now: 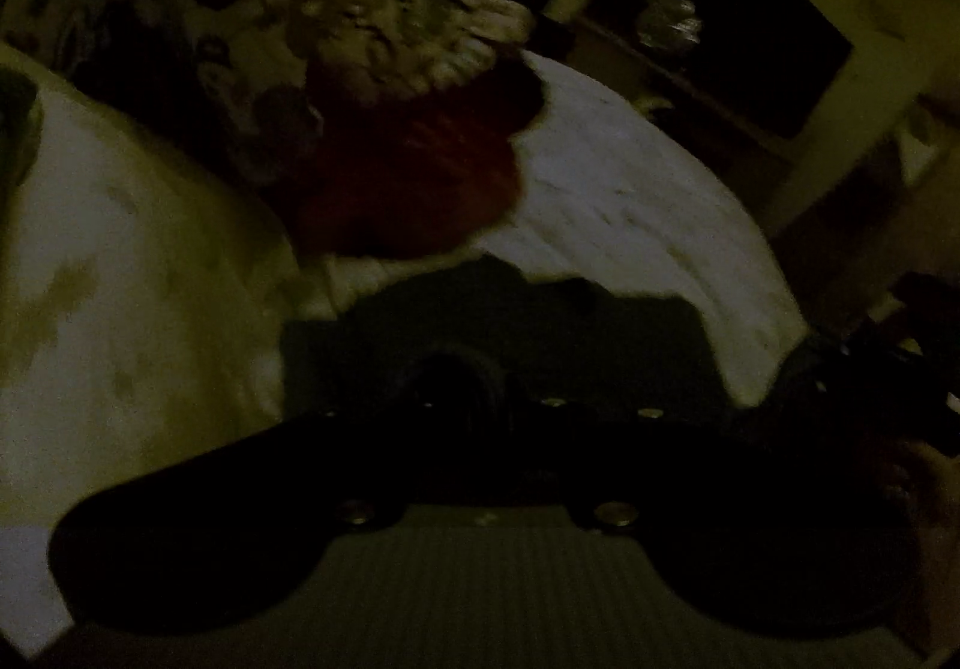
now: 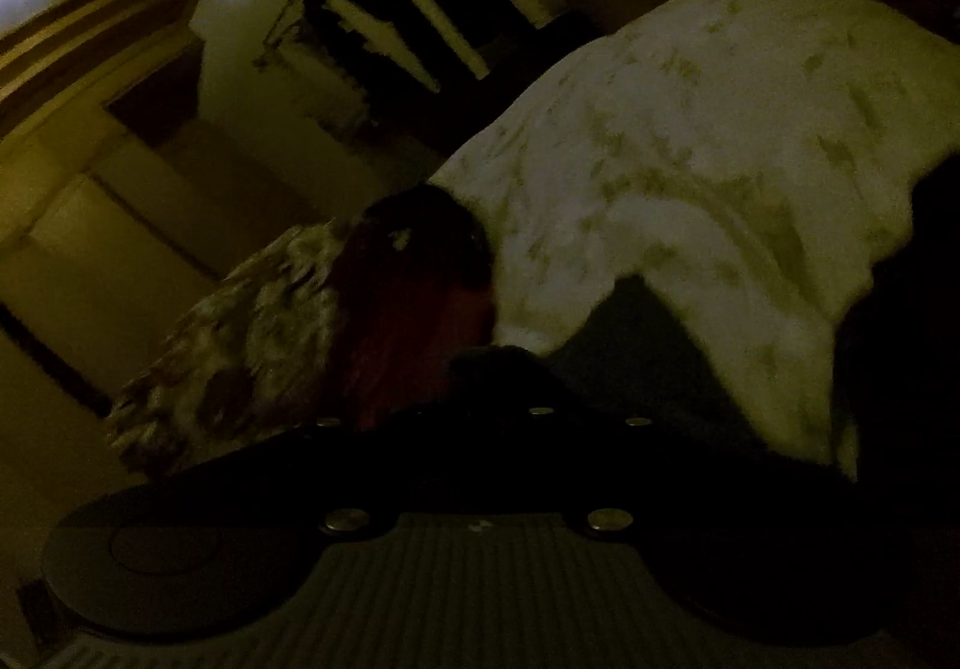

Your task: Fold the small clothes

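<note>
Showing very little, both wrist views are dark and blurred. Left gripper (image 1: 516, 279): fingers appear only as a dark mass running into a pale cream garment with faint yellowish blotches (image 1: 138, 261); how far open they are, and whether they have hold of the cloth, cannot be told. Right gripper (image 2: 510, 363): same trouble, a dark finger shape against the same blotched cloth (image 2: 690, 159), opening unreadable. The pale garment lies draped across a white quilted bed surface (image 1: 630, 189). Just beside it sits a dark red fabric piece (image 1: 414, 165), touching a crumpled cream-and-brown patterned cloth (image 1: 408, 9) toward the bed's far edge. Beyond the bed, a pale wooden shelf unit with dark openings (image 1: 750, 27) stands against the wall.
</note>
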Demonstrator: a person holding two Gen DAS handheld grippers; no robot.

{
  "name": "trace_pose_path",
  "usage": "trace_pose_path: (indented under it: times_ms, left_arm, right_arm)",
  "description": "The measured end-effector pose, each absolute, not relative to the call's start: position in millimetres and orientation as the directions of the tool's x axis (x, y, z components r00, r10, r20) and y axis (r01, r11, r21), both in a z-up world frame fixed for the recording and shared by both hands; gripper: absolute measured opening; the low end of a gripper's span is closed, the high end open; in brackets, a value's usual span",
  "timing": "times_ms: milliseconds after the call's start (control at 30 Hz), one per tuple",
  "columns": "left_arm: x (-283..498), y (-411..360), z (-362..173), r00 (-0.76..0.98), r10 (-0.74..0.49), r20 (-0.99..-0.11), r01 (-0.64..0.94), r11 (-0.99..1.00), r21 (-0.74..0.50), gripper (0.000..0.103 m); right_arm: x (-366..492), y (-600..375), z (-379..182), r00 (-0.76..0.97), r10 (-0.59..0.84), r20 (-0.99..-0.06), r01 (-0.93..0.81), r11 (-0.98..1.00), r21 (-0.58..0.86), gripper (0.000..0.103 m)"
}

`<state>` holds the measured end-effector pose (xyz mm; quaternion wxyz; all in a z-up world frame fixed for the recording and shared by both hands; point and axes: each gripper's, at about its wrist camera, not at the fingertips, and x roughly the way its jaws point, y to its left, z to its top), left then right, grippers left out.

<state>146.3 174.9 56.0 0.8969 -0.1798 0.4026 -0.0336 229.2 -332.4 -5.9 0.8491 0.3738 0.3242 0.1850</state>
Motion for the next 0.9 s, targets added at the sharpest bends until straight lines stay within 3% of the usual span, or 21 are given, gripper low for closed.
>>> trace_pose_path:
  times_ms: [333,733,900]
  left_arm:
    - [260.8,193.9,-14.2,0.594,-0.108,-0.797,-0.233,0.925,-0.299,0.009]
    - [298.8,182.3,-50.3,0.595,-0.007,-0.803,-0.241,0.952,-0.187,0.010]
    - [304.9,165.8,-74.0,0.550,0.058,-0.833,-0.207,0.976,-0.069,0.013]
  right_arm:
    - [331.5,-309.0,-53.5,0.715,0.474,-0.514,0.056,0.694,0.717,0.010]
    - [375.0,-290.3,-87.7,0.720,0.411,-0.559,0.034,0.784,0.620,0.010]
    - [380.8,-275.1,-99.7,0.708,0.352,-0.613,0.016,0.859,0.512,0.011]
